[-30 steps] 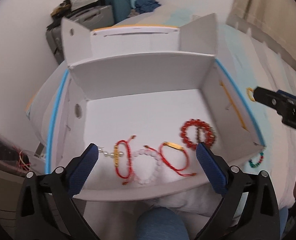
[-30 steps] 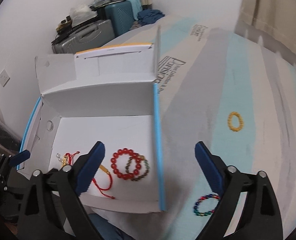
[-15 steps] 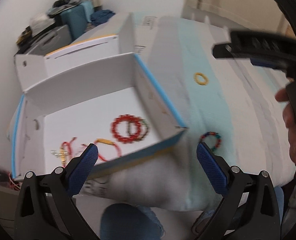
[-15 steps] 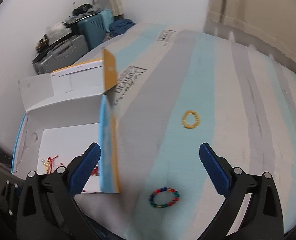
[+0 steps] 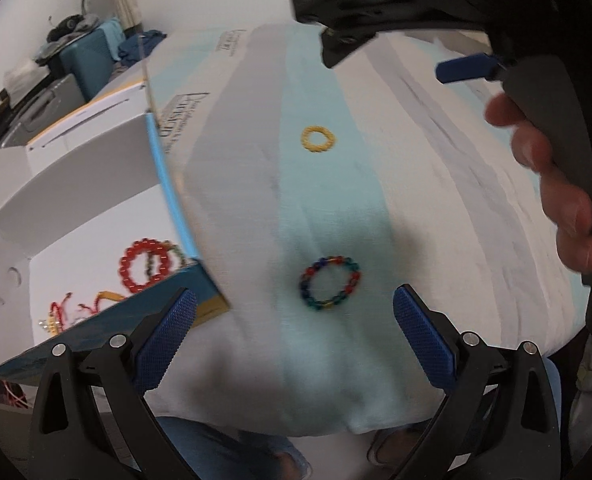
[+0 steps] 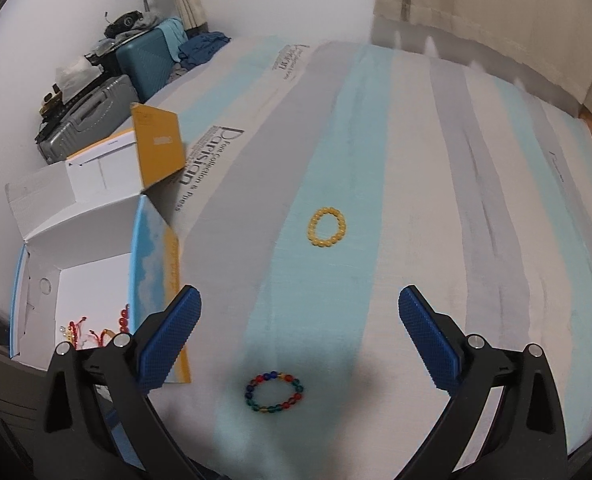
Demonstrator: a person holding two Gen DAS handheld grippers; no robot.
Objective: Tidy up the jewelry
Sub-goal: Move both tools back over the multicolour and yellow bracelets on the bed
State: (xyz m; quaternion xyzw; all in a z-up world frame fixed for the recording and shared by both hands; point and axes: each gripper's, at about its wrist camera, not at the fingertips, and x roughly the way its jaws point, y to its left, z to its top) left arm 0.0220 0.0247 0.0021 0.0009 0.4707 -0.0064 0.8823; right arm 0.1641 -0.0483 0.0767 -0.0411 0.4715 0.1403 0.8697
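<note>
With several bracelets already in the open white cardboard box [image 5: 96,240], the left gripper [image 5: 294,320] (jaws released, like the right gripper's [image 6: 299,320]) lines up on the multicoloured beaded bracelet [image 5: 329,283] lying on the striped bed [image 6: 435,200], and should next descend and clench.

Left hand-held gripper [image 5: 294,330] and right hand-held gripper [image 6: 299,334], jaws wide apart.
</note>
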